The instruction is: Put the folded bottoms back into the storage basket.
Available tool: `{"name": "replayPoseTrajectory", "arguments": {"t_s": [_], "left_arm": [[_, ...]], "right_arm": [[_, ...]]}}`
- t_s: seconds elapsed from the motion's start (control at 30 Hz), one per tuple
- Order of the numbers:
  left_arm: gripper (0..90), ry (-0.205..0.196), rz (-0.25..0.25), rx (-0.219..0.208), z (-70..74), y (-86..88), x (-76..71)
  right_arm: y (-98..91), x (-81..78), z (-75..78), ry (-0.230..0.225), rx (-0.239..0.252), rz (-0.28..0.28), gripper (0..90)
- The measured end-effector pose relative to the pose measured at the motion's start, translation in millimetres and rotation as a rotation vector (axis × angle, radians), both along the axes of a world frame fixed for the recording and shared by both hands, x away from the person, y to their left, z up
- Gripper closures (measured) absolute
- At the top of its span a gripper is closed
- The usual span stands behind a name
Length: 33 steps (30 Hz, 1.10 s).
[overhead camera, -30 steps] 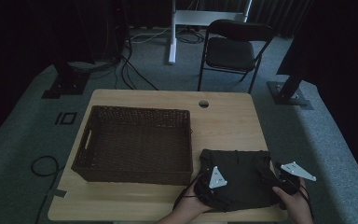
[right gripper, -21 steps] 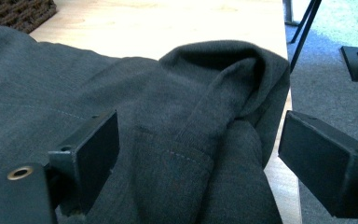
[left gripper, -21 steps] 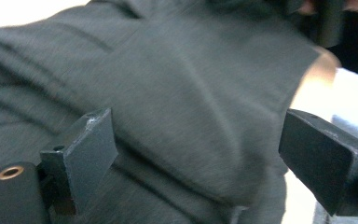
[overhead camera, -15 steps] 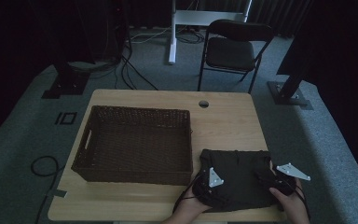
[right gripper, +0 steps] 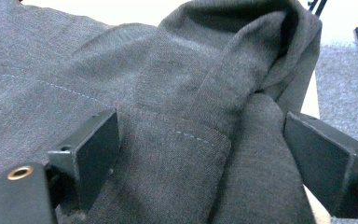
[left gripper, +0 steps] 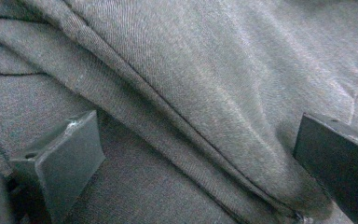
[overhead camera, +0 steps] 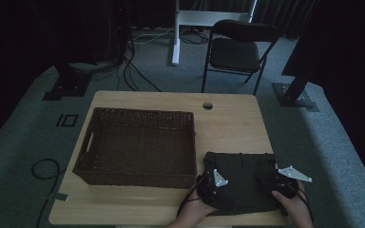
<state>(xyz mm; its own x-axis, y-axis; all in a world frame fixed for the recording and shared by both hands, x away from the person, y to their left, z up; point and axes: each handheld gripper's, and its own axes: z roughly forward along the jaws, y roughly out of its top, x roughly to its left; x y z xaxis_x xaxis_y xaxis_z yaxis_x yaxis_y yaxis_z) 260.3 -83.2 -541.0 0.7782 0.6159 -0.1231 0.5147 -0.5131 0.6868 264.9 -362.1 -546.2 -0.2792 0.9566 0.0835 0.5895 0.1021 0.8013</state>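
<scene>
The dark grey garment (overhead camera: 241, 183) lies folded on the near right part of the counter (overhead camera: 228, 123), just to the right of the basket (overhead camera: 138, 145) and close to the near edge. Its far edge runs roughly parallel to the counter's near edge.

Left tongs (overhead camera: 211, 186): positioned at the garment's near left corner, held in the left hand (overhead camera: 194, 213). In the left gripper view the jaws stand wide apart, one at each lower side of the frame, with a long fold of the cloth (left gripper: 182, 107) running diagonally between them. The jaws have just been opening; the pads do not press on the cloth. State: open, cloth between the jaws but not clamped.

Right tongs (overhead camera: 278, 183): positioned at the garment's near right side, held in the right hand (overhead camera: 294, 209). In the right gripper view the jaws also stand wide apart. A raised, rolled fold of cloth (right gripper: 223, 107) with a light stitched seam sits between them. The right jaw lies just beside the fold; contact cannot be confirmed. State: open, not clamped.

The basket is a dark woven rectangular tray on the left half of the counter. A folding chair (overhead camera: 240, 52) stands on the floor beyond the counter.
</scene>
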Motion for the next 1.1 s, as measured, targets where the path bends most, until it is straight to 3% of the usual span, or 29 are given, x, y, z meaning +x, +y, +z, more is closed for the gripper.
{"name": "replayPoseTrajectory", "arguments": {"t_s": [0.23,0.33,0.5,0.57,0.63,0.7,0.77,0.8,0.9,1.1], "left_arm": [[1.2,-0.029,0.031,-0.015,-5.2,-2.3,-3.6],[1.3,-0.02,0.026,-0.017,-5.1,-1.4,-2.7],[1.6,-0.012,0.018,0.023,-3.3,-5.9,-1.3],[5.2,-0.022,0.003,0.03,-2.8,-6.6,-1.1],[12.9,-0.034,-0.01,0.03,-1.3,-6.5,-1.0],[26.4,-0.02,-0.034,0.0,0.7,-5.7,0.2],[54.9,0.04,-0.04,-0.071,0.4,-4.2,3.9],[60.5,0.045,-0.037,-0.076,1.1,-4.5,4.8],[69.0,0.019,-0.06,-0.043,5.1,-7.1,4.2],[71.9,-0.024,-0.081,-0.008,11.9,-6.2,3.8]], "right_arm": [[-0.5,0.8,-4.1,0.034,0.044,-0.005,10.9],[-0.3,1.6,-5.0,0.054,0.056,-0.005,11.8],[1.9,1.1,-5.2,0.074,0.067,0.0,19.4],[1.6,1.0,-4.1,0.09,0.096,0.025,31.8],[1.8,0.8,-2.1,0.115,0.127,0.029,42.1],[3.5,-0.4,-0.5,0.116,0.142,0.047,56.2],[8.1,-2.2,2.6,0.107,0.099,0.06,60.6],[11.6,-2.4,4.7,0.108,0.069,0.056,61.5],[19.0,-3.1,8.8,0.111,0.015,0.038,62.8],[16.8,-6.0,13.1,0.101,0.049,0.021,64.2]]}}
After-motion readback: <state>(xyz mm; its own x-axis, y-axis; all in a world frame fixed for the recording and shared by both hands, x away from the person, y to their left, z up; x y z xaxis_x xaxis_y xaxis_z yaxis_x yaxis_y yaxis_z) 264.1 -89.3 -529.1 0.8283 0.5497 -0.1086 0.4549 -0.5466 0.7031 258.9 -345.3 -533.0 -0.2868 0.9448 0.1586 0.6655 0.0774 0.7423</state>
